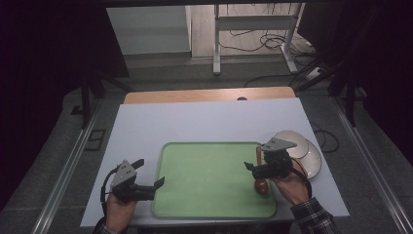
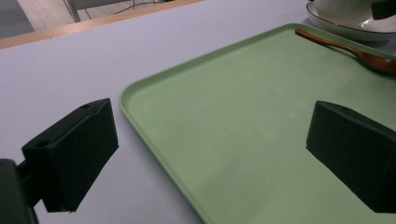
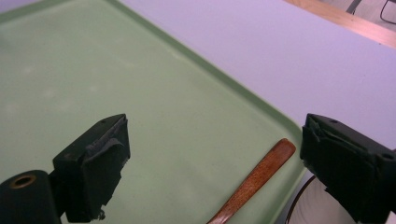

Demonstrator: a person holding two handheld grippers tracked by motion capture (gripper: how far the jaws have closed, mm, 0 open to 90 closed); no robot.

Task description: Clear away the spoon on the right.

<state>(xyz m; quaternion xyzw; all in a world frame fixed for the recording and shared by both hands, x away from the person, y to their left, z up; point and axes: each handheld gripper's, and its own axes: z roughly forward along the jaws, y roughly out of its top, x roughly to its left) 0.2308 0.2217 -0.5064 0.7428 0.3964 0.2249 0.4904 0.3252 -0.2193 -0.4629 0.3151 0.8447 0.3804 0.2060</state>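
Observation:
A green tray [image 1: 209,175] lies on the white table top. A wooden spoon [image 1: 261,185] rests along the tray's right edge, its handle pointing away from me [image 3: 257,179]. My right gripper [image 1: 250,169] hovers over the spoon with its jaws wide apart [image 3: 215,158]. The handle lies below the gap, nearer the right jaw, and neither pad touches it. My left gripper [image 1: 150,172] stands open at the tray's left rim with nothing between its jaws [image 2: 210,154]. From there the spoon [image 2: 345,46] shows across the tray [image 2: 243,107].
A white bowl [image 1: 291,141] sits on a white plate [image 1: 314,163] just right of the tray, close behind my right hand. The bowl [image 2: 345,7] and the plate [image 2: 345,29] lie beyond the spoon. A wooden table edge [image 1: 209,95] runs behind the white top.

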